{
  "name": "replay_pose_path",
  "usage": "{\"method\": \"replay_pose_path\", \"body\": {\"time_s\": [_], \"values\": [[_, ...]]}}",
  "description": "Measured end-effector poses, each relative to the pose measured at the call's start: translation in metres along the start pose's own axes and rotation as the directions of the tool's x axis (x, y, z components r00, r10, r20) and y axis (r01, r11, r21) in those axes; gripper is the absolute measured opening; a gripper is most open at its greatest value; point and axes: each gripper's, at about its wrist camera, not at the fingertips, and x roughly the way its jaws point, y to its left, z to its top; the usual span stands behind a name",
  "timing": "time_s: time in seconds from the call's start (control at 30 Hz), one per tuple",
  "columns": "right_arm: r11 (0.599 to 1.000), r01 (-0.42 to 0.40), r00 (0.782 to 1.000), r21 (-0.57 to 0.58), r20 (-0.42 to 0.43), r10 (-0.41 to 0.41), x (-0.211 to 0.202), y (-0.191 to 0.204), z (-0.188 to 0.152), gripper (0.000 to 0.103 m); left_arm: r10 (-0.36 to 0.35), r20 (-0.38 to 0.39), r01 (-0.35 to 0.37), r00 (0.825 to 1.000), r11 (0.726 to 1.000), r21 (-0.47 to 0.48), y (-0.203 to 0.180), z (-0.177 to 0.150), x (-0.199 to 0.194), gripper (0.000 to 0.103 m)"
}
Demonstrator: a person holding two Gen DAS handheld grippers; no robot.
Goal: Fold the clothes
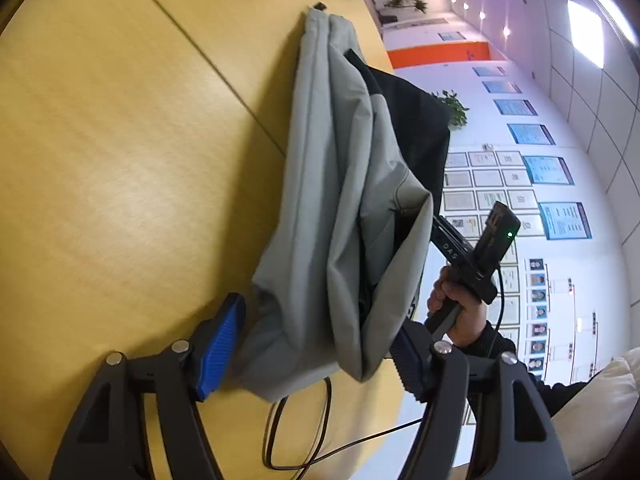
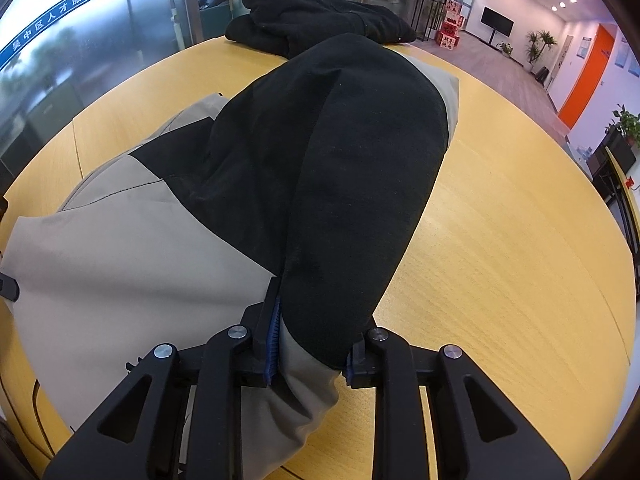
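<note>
A grey and black garment [image 1: 340,200] lies partly lifted over the yellow wooden table [image 1: 120,140]. My left gripper [image 1: 316,352] stands wide open with a grey fold of the garment between its blue pads [image 1: 222,344]. My right gripper [image 2: 310,344] is shut on the garment [image 2: 320,184] at a bunched grey and black part, holding it just above the table [image 2: 520,260]. The right gripper's body [image 1: 476,256] and the hand holding it show in the left wrist view, behind the raised cloth.
A pile of black clothing [image 2: 316,16] lies at the far edge of the table. A thin black cable [image 1: 304,432] loops on the table by the left gripper. The table's curved edge [image 1: 400,408] runs close to the left gripper.
</note>
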Motion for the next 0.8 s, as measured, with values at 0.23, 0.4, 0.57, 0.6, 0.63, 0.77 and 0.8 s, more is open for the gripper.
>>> {"method": "replay_pose_path", "body": {"time_s": [0.23, 0.4, 0.57, 0.6, 0.63, 0.77, 0.8], "values": [[1.000, -0.002, 1.000, 0.016, 0.015, 0.002, -0.003, -0.006, -0.006, 0.022, -0.060, -0.107, 0.057, 0.992, 0.998, -0.031, -0.003, 0.006, 0.023, 0.027], [1.000, 0.012, 0.996, 0.017, 0.083, -0.013, -0.023, -0.003, -0.008, 0.019, -0.126, -0.100, 0.129, 0.987, 0.991, 0.024, -0.022, 0.010, 0.015, 0.013], [1.000, 0.020, 0.987, 0.017, 0.157, -0.023, -0.045, 0.008, -0.008, 0.017, -0.220, -0.007, 0.220, 0.975, 0.975, 0.031, -0.034, 0.024, -0.023, 0.011], [1.000, 0.017, 0.984, 0.012, 0.178, -0.019, -0.052, 0.016, -0.001, 0.017, -0.250, 0.023, 0.249, 0.968, 0.968, 0.039, -0.038, 0.028, -0.036, 0.011], [1.000, 0.015, 0.980, 0.006, 0.199, -0.016, -0.058, 0.021, 0.008, 0.017, -0.262, 0.052, 0.260, 0.964, 0.965, 0.046, -0.040, 0.034, -0.053, 0.011], [0.999, -0.045, 0.959, 0.031, 0.282, 0.034, -0.064, 0.035, 0.038, 0.016, -0.263, 0.156, 0.255, 0.952, 0.964, 0.071, -0.043, 0.062, -0.123, 0.011], [0.998, -0.061, 0.952, 0.033, 0.303, 0.048, -0.061, 0.042, 0.048, 0.016, -0.247, 0.176, 0.236, 0.953, 0.968, 0.084, -0.044, 0.069, -0.138, 0.011]]}}
